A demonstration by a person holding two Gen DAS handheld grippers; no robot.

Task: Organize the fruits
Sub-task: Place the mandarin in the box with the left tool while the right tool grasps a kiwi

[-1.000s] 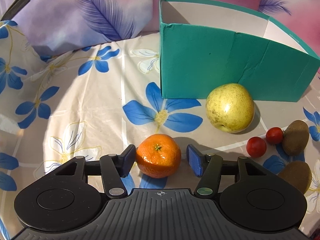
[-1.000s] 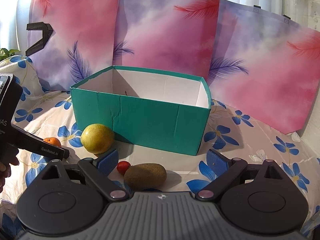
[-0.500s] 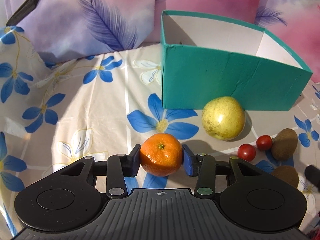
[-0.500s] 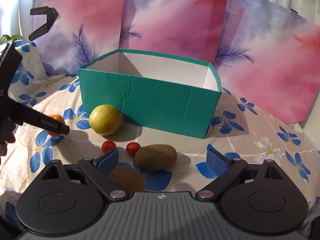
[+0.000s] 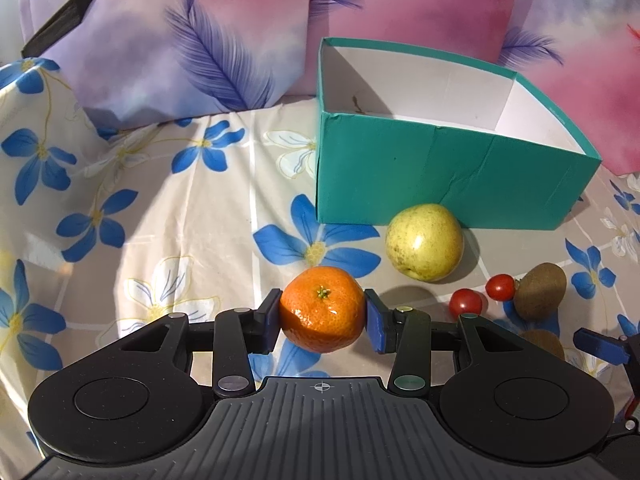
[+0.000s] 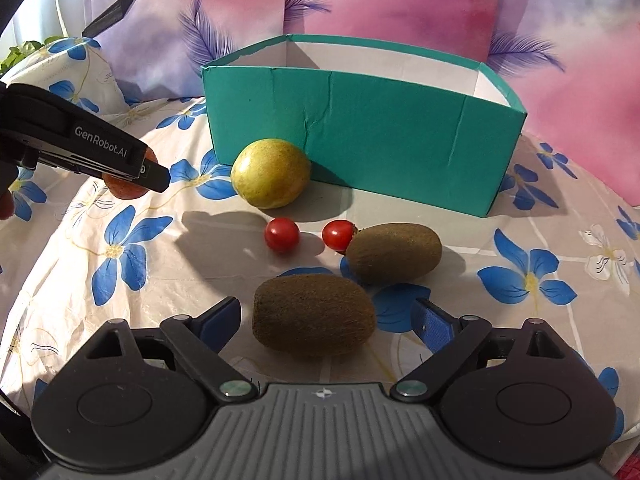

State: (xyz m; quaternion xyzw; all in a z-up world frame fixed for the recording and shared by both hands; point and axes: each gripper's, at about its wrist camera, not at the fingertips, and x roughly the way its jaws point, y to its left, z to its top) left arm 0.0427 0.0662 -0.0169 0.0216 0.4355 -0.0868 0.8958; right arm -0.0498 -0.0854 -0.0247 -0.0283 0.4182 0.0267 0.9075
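Left gripper point(image 5: 322, 320) is clamping the mandarin point(image 5: 322, 309) across its sides, evidently for transfer to the box point(image 5: 440, 176). Right gripper point(image 6: 326, 320) is hanging spread, straddling a kiwi point(image 6: 314, 314) on the cloth.

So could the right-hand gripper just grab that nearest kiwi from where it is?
Probably yes. The right gripper is open, its fingers on either side of the near kiwi, with nothing between them. The second kiwi lies just behind.
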